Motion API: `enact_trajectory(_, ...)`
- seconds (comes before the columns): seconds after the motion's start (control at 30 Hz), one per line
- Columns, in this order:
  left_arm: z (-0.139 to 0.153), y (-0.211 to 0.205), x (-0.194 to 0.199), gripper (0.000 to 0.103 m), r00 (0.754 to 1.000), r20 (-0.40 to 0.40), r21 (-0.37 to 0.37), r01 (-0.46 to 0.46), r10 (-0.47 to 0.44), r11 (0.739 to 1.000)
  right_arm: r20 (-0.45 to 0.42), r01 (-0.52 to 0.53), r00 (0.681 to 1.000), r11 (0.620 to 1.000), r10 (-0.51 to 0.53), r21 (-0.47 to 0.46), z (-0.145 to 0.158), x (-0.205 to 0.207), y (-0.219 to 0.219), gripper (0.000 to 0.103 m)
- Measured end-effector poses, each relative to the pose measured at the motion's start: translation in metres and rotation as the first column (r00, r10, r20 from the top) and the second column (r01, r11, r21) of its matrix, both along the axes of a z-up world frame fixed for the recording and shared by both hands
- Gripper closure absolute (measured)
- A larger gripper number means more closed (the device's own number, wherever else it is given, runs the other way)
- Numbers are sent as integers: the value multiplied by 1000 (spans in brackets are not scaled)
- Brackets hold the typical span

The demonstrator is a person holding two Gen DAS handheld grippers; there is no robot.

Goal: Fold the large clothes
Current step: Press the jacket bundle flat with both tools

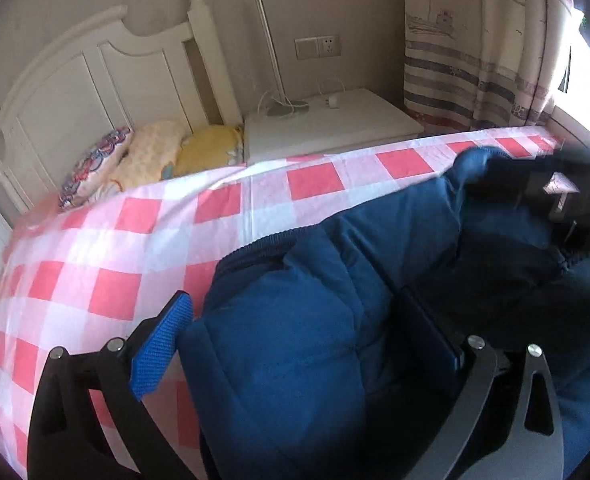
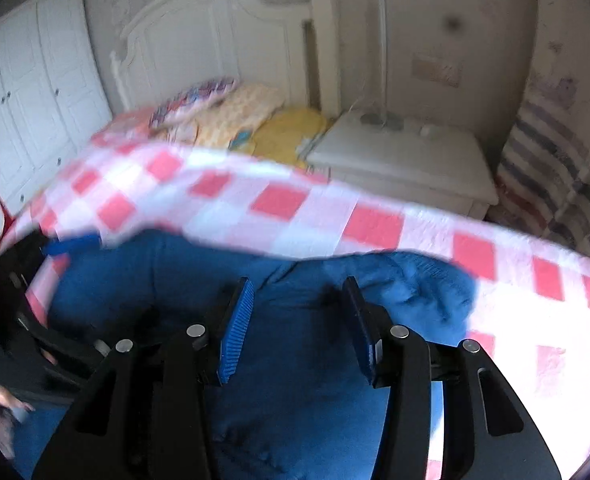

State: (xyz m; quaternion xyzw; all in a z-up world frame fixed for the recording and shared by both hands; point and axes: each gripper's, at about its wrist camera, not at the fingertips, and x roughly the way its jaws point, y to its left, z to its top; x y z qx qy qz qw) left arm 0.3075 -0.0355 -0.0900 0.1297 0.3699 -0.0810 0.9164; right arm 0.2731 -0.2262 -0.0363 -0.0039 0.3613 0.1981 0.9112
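We see navy padded jacket [image 1: 295,344] bunched on red-and-white checked bedsheet [image 1: 107,240]. Our left gripper [image 1: 295,344] spread wide around thick quilted fold; right gripper [image 2: 299,324] parted over soft blue fabric. Left view alone shows wall socket [image 1: 318,47]; right view alone, white panelled wardrobe [image 2: 35,92].

Bare pink-and-white checked bedsheet [image 1: 107,248] lay open toward the headboard end; the bulky navy padded jacket [image 1: 295,352] blocked the near edge, pillows [image 1: 155,156] crowding the head.
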Motion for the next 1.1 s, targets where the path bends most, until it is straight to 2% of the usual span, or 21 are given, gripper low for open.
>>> enact_trajectory(0.07,-1,1,0,2,1000,-5,-11,-1,1,1000,61,59,996,997,-62,49,20,1,-14,57)
enact_trajectory(0.13,-2,2,3,2,1000,-11,-18,1,-1,1000,62,121,990,992,-123,46,24,11,-25,56)
enact_trajectory(0.2,-3,3,3,2,1000,-14,-25,2,-2,1000,-10,133,991,991,-133,-29,6,29,-24,56)
enact_trajectory(0.27,-4,5,5,2,1000,-20,-32,-2,1,999,-120,118,984,987,-130,-107,-31,47,-19,56)
enact_trajectory(0.37,-8,7,9,2,999,-36,-44,-1,-1,999,-156,137,980,989,-127,56,-49,52,-36,56)
enact_trajectory(0.4,-8,7,9,2,999,-38,-46,0,-1,999,-168,139,978,988,-125,72,-50,53,-38,56)
enact_trajectory(0.63,-11,10,11,2,999,-53,-72,4,-8,997,-165,151,975,988,-146,19,-40,48,-31,54)
enact_trajectory(0.7,-11,10,10,2,999,-49,-73,2,-6,997,-146,166,976,986,-162,14,-20,30,-30,54)
enact_trajectory(0.8,-12,10,10,2,999,-53,-79,3,-7,997,-60,126,991,989,-121,80,9,-14,-32,54)
enact_trajectory(0.9,-12,11,10,2,998,-57,-86,4,-9,996,-10,65,998,996,-65,61,19,-62,-24,50)
enact_trajectory(1.0,-12,11,10,2,998,-57,-84,1,-6,996,-75,23,997,999,-26,-48,-13,-76,-2,49)
enact_trajectory(1.07,-12,11,12,2,998,-65,-74,-1,-4,997,-9,50,999,996,-51,-75,-32,-82,5,49)
enact_trajectory(1.1,-12,11,14,2,997,-79,-70,2,-8,998,-14,58,998,996,-59,-69,-34,-81,4,49)
